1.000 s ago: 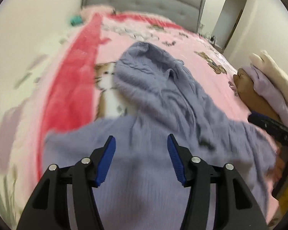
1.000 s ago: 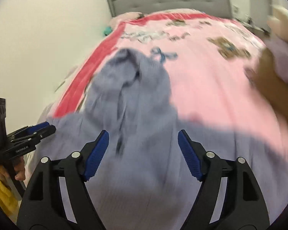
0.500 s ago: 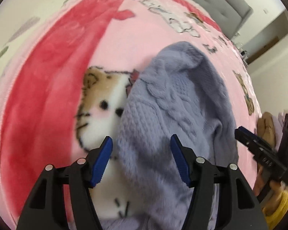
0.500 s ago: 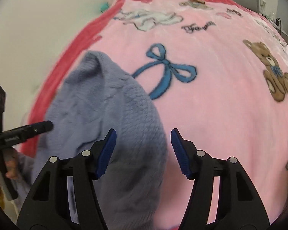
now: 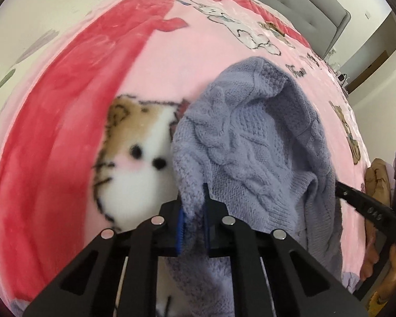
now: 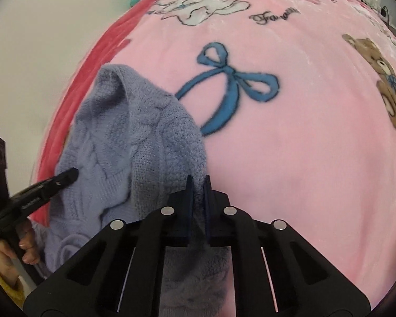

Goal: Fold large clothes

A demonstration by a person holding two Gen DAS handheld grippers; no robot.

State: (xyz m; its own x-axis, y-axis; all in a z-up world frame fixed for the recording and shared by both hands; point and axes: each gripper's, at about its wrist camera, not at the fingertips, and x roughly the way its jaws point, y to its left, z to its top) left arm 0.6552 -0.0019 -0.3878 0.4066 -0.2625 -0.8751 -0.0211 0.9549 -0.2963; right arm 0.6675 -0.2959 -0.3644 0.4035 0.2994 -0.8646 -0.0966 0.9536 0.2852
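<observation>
- Sweater (image 5: 250,142) lay in a lavender cable-knit heap on the pink blanket (image 5: 150,60) of the bed, bunched rather than flat, its long axis running from my grippers away toward the headboard (image 5: 298,2).
- Left gripper (image 5: 194,208) had just been closing and was now pinching the sweater's left edge, knit squeezed between the blue pads, beside the printed cat face (image 5: 137,158).
- Right gripper (image 6: 198,198) had likewise just closed and was pinching the opposite, right edge, next to the blue bow print (image 6: 229,84).
- Both grippers sat at the near end of the heap with the bulk of the garment lying ahead of them and between them; neither hand was clearly nearer, each held its own side.
- In the right view, the left gripper's tip showed at the sweater's far side, with fingers (image 6: 26,240) of my left hand wrapped on its handle; in the left view, the right gripper reached in from the right edge.
- I judged the coming move turned on that pairing: two matched pinches across the width, so lifting or carrying the near end forward along the long axis would spread or fold it.
- Script on the blanket began with what looked like "Fa" in both views; the rest was too warped for me to read.
- Small white lettering ran along each gripper's side, unreadable. No brand showed on the sweater.
</observation>
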